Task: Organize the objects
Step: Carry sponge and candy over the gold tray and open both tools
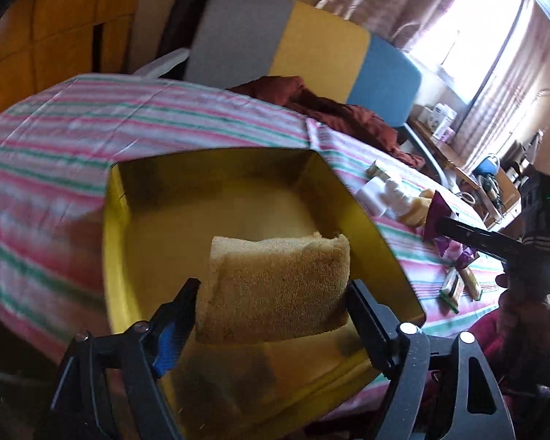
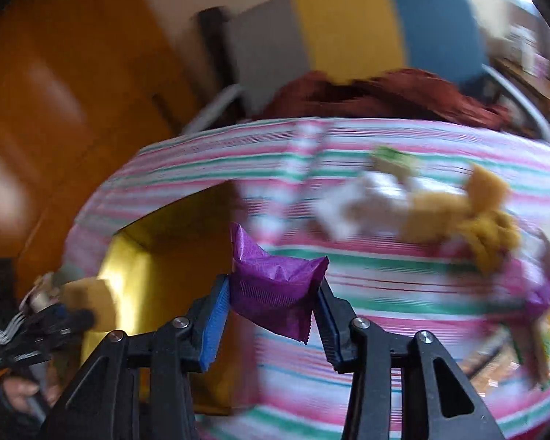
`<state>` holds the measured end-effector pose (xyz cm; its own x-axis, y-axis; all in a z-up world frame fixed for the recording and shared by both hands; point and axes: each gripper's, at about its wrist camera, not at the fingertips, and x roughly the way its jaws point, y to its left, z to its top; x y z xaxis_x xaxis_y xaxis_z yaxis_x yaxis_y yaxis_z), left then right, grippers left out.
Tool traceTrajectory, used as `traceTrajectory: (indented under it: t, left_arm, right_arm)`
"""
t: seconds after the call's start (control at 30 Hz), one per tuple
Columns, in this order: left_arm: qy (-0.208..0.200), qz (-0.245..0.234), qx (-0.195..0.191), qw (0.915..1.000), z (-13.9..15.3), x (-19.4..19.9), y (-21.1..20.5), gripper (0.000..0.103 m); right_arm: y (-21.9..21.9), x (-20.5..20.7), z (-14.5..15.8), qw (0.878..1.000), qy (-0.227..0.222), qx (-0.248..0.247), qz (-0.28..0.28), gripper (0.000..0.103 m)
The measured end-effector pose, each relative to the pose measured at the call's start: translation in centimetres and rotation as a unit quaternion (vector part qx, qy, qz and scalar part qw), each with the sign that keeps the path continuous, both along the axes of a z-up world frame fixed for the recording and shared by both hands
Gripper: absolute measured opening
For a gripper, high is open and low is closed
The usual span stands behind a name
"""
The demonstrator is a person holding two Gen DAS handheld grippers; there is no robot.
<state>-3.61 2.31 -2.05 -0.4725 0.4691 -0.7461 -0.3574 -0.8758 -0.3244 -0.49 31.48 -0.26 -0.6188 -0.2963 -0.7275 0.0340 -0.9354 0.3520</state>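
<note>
An open yellow box (image 1: pixel 121 256) lies on the striped tablecloth (image 1: pixel 55 139). My left gripper (image 1: pixel 271 304) hovers over it, its pads pressed on both sides of a tan sponge (image 1: pixel 275 286). In the right wrist view the box (image 2: pixel 128 267) sits at lower left, and the left gripper (image 2: pixel 73 315) with the sponge (image 2: pixel 91 300) is beside it. My right gripper (image 2: pixel 273 282) is shut on a purple packet (image 2: pixel 267 267), above the cloth just right of the box. The left wrist view shows that gripper (image 1: pixel 438 224) and the packet (image 1: pixel 434 209) at the right.
White bottles (image 1: pixel 374 194), a small carton (image 1: pixel 379 170), yellow fabric (image 2: pixel 487 216) and several flat packets (image 1: pixel 454 286) lie on the cloth right of the box. A grey, yellow and blue chair back (image 1: pixel 319 44) with a red-brown cloth (image 1: pixel 330 110) stands behind the table. A hand (image 1: pixel 524 315) holds the right gripper.
</note>
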Motion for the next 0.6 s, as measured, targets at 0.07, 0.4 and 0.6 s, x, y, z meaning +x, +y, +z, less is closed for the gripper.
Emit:
traceTrajectory:
  t: [0.07,0.4,0.6]
  left_arm:
    - [-0.005,0.011,-0.001,0.9999,-0.2,0.4,-1.2,0.085]
    - [0.009,0.076,-0.002,0.997,0.5,0.4,-4.4,0.096]
    - [0.091,0.102,-0.075,0.9878,2.3,0.4,-2.1,0.103]
  right_arm:
    - [-2.9,-0.3,-0.1,0.998,-0.006,-0.011,0.056,0.045]
    - [-12.4,0.0,-2.9,0.981,-0.056,0.011,0.188,0.064]
    - [-11.0,1.2,-2.0,0.987,-0.004,0.084,0.136,0.079]
